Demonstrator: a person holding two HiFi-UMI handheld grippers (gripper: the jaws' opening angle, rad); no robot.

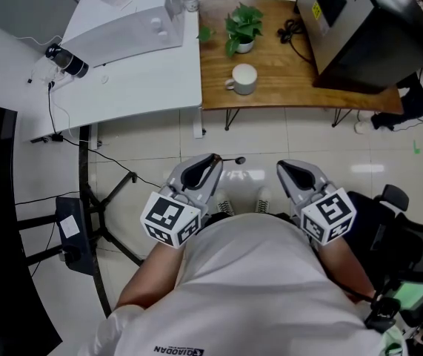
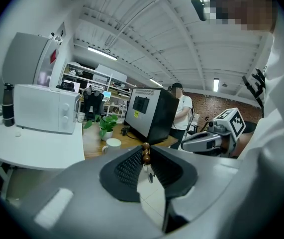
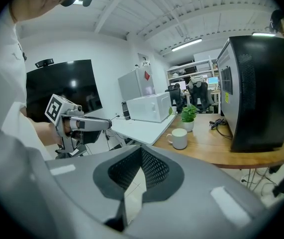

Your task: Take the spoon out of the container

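The left claw [image 1: 212,160] is shut tight on the thin spoon [image 1: 233,160]; the spoon is out of the white cup [image 1: 242,78], which sits well apart at 12 o'clock on the brown table [image 1: 292,80]; the right claw [image 1: 282,166] is closed with nothing in it; I think the job is nearly done; hold firm, move slowly, then lay the spoon down flat and softly.

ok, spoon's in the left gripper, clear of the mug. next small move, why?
Probably carry the spoon forward and lay it on the wooden table beside the mug. The left gripper is shut on its handle, over the floor, well back from the table, so it is already out; only placing seems left.
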